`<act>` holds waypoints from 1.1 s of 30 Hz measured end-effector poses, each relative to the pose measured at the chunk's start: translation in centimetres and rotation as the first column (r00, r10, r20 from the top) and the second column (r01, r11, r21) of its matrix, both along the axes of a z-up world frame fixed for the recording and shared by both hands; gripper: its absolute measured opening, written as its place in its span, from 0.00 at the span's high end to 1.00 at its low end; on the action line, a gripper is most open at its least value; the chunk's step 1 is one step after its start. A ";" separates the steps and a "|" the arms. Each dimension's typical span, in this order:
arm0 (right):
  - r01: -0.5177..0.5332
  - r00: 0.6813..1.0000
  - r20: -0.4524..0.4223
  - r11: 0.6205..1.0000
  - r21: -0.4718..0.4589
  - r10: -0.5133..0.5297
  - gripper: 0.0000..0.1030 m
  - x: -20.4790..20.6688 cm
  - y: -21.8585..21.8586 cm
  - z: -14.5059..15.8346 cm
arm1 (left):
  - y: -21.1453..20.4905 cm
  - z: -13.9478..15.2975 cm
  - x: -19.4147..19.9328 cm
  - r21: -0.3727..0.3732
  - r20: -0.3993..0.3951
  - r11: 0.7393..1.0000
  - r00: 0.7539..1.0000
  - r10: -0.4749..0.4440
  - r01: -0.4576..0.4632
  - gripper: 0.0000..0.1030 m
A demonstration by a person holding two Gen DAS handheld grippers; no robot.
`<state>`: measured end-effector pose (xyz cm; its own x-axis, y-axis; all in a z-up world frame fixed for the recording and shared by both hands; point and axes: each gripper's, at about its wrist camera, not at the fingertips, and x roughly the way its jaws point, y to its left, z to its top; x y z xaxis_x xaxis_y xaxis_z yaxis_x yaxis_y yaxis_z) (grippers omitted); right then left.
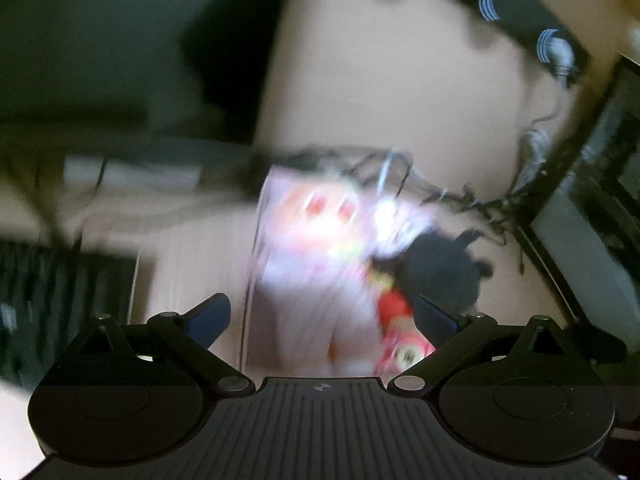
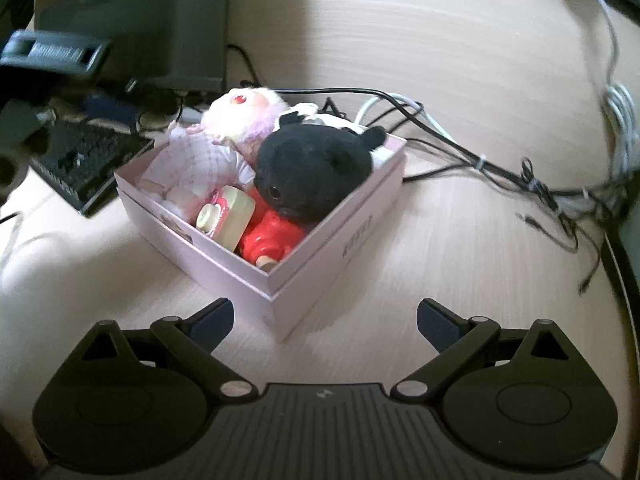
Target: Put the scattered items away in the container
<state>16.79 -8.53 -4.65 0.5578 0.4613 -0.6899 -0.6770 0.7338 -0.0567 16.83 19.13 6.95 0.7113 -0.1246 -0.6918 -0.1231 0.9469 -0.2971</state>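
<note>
A pink cardboard box [image 2: 320, 264] sits on the light wooden desk. In it lie a pink-haired doll [image 2: 240, 120], a black plush [image 2: 312, 168], a red figure [image 2: 272, 236] and a cream toy camera [image 2: 226, 214]. My right gripper [image 2: 325, 320] is open and empty, just in front of the box's near corner. The left wrist view is motion-blurred. My left gripper [image 1: 322, 318] is open and empty, right above the box, where the doll [image 1: 320, 216], the black plush [image 1: 440, 268] and the red figure [image 1: 396, 320] show.
A black keyboard [image 2: 84, 160] and a dark monitor base [image 2: 160, 32] stand left of and behind the box. A tangle of black and white cables [image 2: 520, 184] runs along the desk to the right. A dark frame [image 2: 624, 264] borders the right edge.
</note>
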 end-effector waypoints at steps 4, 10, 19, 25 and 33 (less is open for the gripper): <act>0.041 0.999 0.001 0.999 -0.001 -0.041 0.03 0.7 -0.4 0.1 | -0.4 -0.9 -0.2 -0.057 -0.014 0.998 1.000 0.008 -0.009 0.02; 0.062 0.998 0.023 0.998 -0.021 -0.061 0.03 0.5 -0.7 0.2 | -1.7 -0.6 -0.2 -0.010 -0.003 1.000 1.000 -0.014 0.014 0.01; 0.114 0.994 -0.004 0.993 0.009 -0.113 0.00 -1.5 -1.2 0.6 | -4.3 0.0 -3.5 0.140 0.041 0.989 0.998 -0.041 0.035 0.01; 0.208 0.978 -0.010 0.976 0.061 -0.208 0.00 -4.4 -2.5 0.2 | -7.5 -2.2 -7.3 0.283 0.102 0.951 0.990 0.100 -0.125 0.00; 0.257 0.966 -0.015 0.966 0.002 -0.257 0.00 -6.9 -2.5 -3.3 | -9.1 -5.3 -11.0 0.352 0.118 0.934 0.993 0.025 -0.065 0.00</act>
